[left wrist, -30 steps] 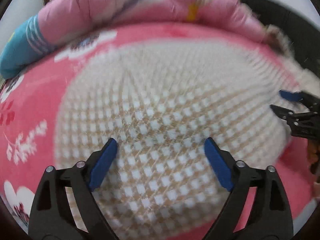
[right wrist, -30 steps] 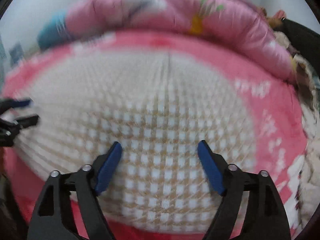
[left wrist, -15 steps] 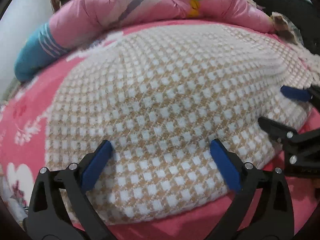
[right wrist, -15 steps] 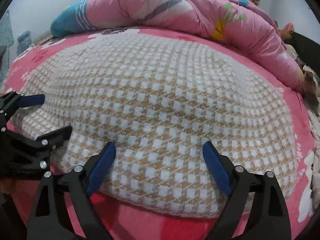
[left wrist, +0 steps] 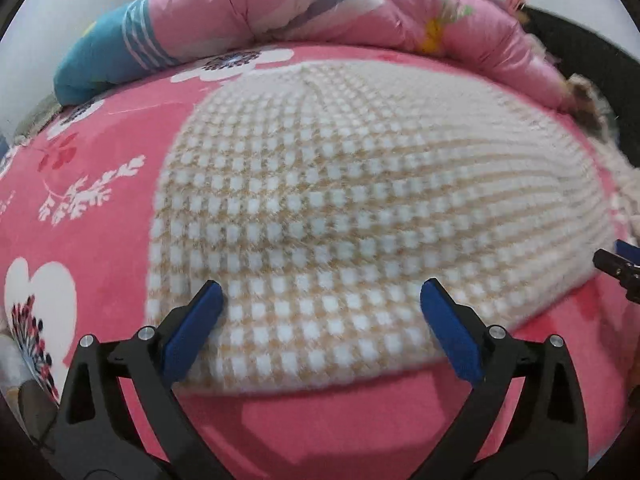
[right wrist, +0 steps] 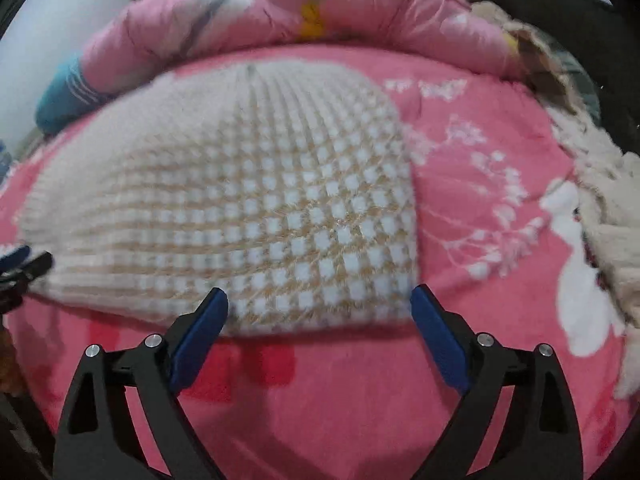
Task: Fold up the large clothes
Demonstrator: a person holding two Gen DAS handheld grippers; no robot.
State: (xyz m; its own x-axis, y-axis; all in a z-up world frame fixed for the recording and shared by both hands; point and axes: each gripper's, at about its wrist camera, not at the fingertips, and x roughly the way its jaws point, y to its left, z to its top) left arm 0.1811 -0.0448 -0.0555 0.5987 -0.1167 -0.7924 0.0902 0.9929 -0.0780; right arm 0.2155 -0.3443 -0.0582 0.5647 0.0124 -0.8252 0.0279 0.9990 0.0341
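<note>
Beige-and-white checked knitted garment [left wrist: 360, 216] is lying flat on the pink floral bedspread [left wrist: 92, 152], already folded into a compact, roughly rectangular block. Its near hem is sitting just ahead of both sets of jaws, a bare strip of bedspread showing below it.

Left gripper [left wrist: 320, 324] is hanging over the garment's near-left corner, jaws spread wide, gripping nothing. Right gripper [right wrist: 318, 324] is hanging over the near-right corner; its jaws have just been opening and are standing wide, nothing between the pads.

Long axis, as I'm reading it, is running left-right between the two grippers, so each hand is covering one end and neither is clearly nearer. The seam or crease [right wrist: 250, 76] is pointing away from the jaws toward the rolled pink quilt [left wrist: 360, 12] beyond the garment's far edge.

Judgement: the next fold is turning on that axis, likely one end over the other, or near hem toward the quilt.
</note>
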